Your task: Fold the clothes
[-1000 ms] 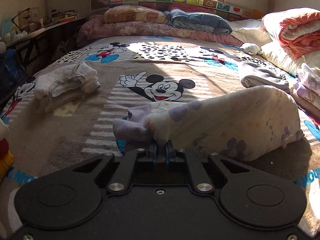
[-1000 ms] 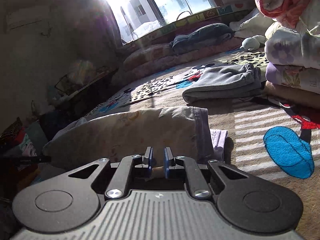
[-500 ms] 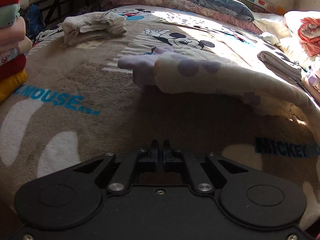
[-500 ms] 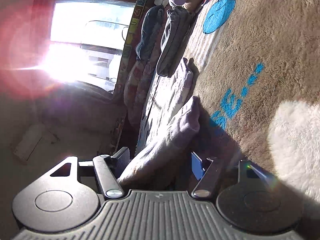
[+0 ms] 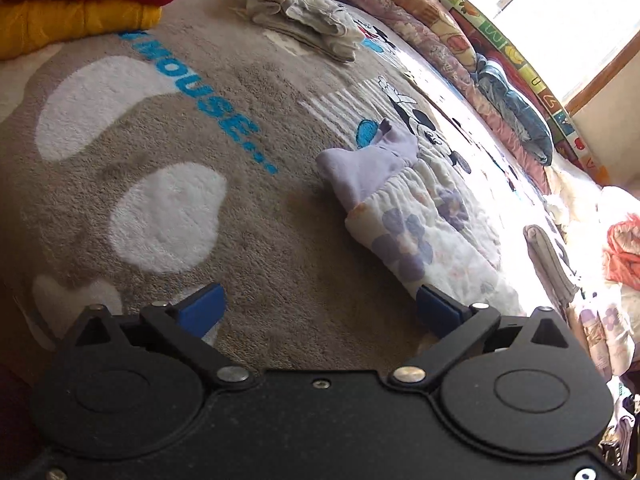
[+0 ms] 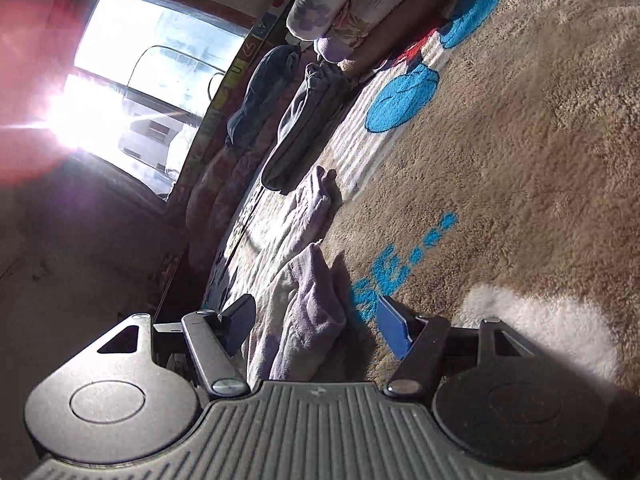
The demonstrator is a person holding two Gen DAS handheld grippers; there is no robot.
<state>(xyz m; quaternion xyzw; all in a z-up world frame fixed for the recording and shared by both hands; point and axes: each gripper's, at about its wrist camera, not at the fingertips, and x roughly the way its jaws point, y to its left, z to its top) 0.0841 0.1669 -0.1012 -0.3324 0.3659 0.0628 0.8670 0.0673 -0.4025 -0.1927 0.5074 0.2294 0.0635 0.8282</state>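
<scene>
Your left gripper (image 5: 318,310) has its jaws spread wide apart, holding nothing, low over the brown plush blanket (image 5: 168,120) that covers the bed. The folded floral garment (image 5: 416,216), cream with purple flowers and a lilac cuff end, lies on the blanket ahead of the jaws and to their right; its near end runs down to just beside the right blue pad (image 5: 438,308), and you cannot tell from this view whether they touch. Between the jaws there is only blanket. Far ahead and slightly left sits a folded pale grey pile (image 5: 304,20), and further left a stack of red and yellow folded items (image 5: 76,16). Off to the right, beyond the floral garment, lies a folded grey garment (image 5: 550,258).

Your right gripper (image 6: 316,322) also has its jaws wide apart. In this rolled view, the lilac end of the floral garment (image 6: 308,320) lies between the jaws, nearer the left one, with neither pad pressed on it. The right blue pad (image 6: 394,330) stands over the blue lettering (image 6: 400,268) on the blanket. Further ahead, the folded grey garment (image 6: 304,128) lies well beyond the jaws, with a stack of folded floral bedding (image 6: 340,4) past it.
</scene>
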